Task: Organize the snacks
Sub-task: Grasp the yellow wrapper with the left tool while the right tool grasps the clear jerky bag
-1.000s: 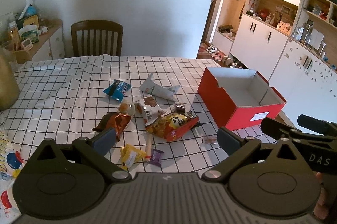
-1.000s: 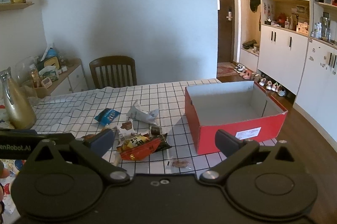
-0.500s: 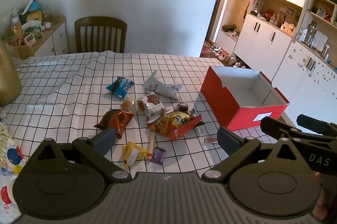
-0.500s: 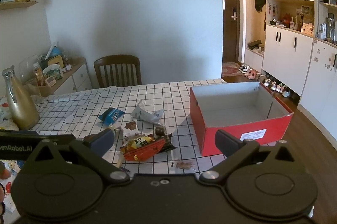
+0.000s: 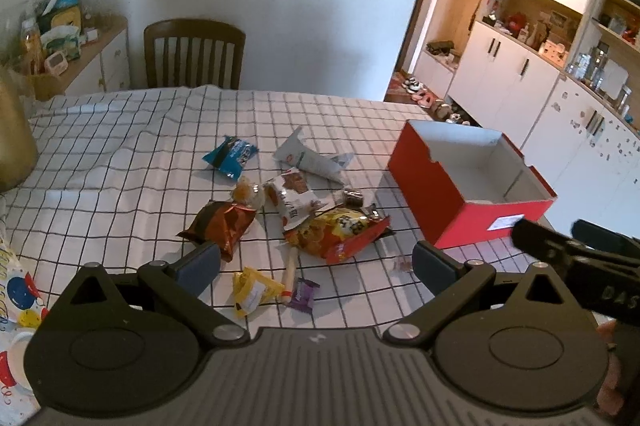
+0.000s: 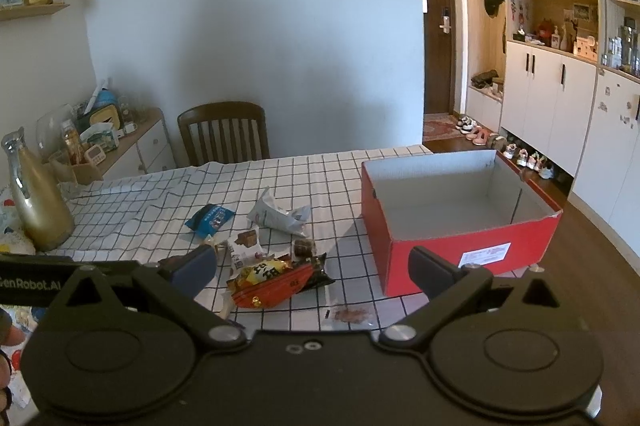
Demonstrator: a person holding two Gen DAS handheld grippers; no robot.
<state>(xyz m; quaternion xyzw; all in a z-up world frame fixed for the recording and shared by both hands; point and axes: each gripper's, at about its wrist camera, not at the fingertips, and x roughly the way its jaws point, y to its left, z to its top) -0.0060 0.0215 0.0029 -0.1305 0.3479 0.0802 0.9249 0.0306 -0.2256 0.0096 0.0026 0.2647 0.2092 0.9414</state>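
Your red box (image 6: 460, 254) sits open-topped on the checked table (image 5: 120, 177), right of the snack pile, its long axis running away from you. Your left gripper (image 5: 316, 264) and right gripper (image 6: 312, 264) both gape wide, holding nothing. Only the left view shows the yellow packet (image 5: 254, 290) and purple candy (image 5: 303, 294); their print is unreadable.

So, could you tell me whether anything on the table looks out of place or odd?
The snack packets lie scattered loose on the checked tablecloth while the red box beside them stands empty. The cloth is rumpled toward the chair side.
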